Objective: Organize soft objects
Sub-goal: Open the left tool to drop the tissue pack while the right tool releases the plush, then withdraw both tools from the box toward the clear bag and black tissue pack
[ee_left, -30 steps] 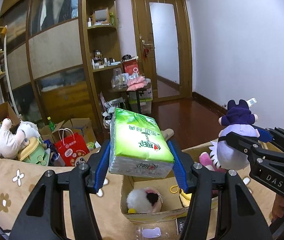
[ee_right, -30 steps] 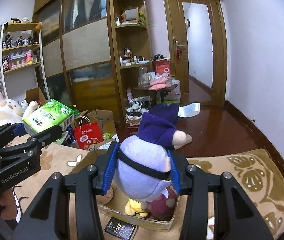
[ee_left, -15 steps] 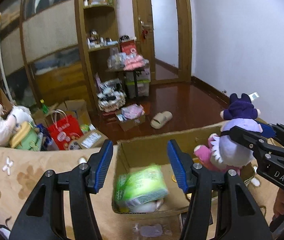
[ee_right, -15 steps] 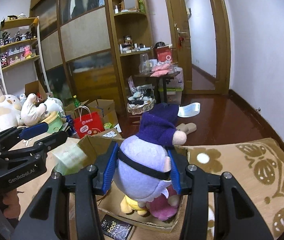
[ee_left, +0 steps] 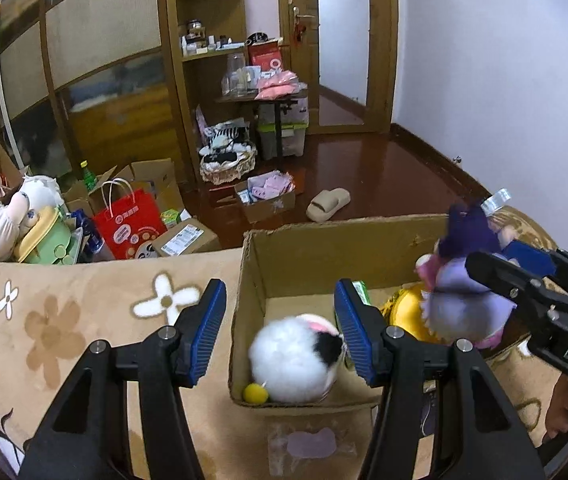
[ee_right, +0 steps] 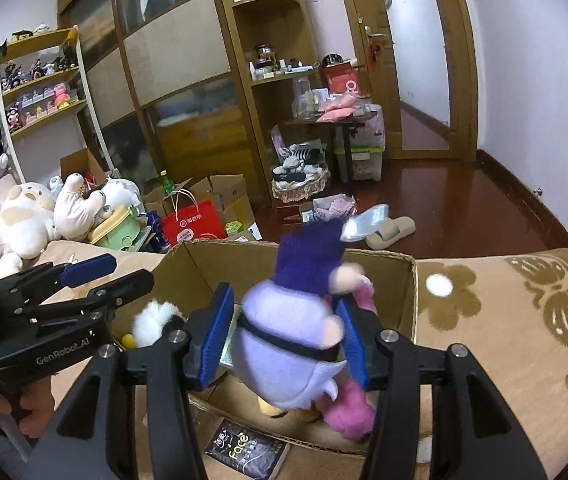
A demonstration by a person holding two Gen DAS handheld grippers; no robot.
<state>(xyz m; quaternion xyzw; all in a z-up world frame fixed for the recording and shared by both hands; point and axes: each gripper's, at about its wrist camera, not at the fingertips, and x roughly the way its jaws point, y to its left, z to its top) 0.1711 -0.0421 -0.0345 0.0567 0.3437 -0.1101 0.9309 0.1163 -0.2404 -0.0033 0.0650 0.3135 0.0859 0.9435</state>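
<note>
An open cardboard box (ee_left: 304, 256) lies on a flowered blanket. Inside it are a white and black plush (ee_left: 296, 356), a yellow plush (ee_left: 404, 312) and a green tissue pack (ee_left: 362, 290), mostly hidden behind my finger. My left gripper (ee_left: 280, 292) hovers open over the box's left end with nothing between its pads. My right gripper (ee_right: 284, 300) is over the box's right part, its jaws opening. Between them a purple and lilac plush (ee_right: 288, 352) is blurred, with a gap at the left pad. A pink plush (ee_right: 348, 408) lies beneath it.
The brown flowered blanket (ee_left: 64, 312) spreads around the box. A black packet (ee_right: 248, 448) and a clear packet (ee_left: 308, 444) lie at its near side. Beyond the blanket edge are large plush toys (ee_left: 0, 220), a red bag (ee_left: 128, 224), cartons and a slipper (ee_left: 328, 204).
The green tissue pack left my left gripper and dropped into the box. Both grippers sank toward the box. The right jaws widened away from the purple plush.
</note>
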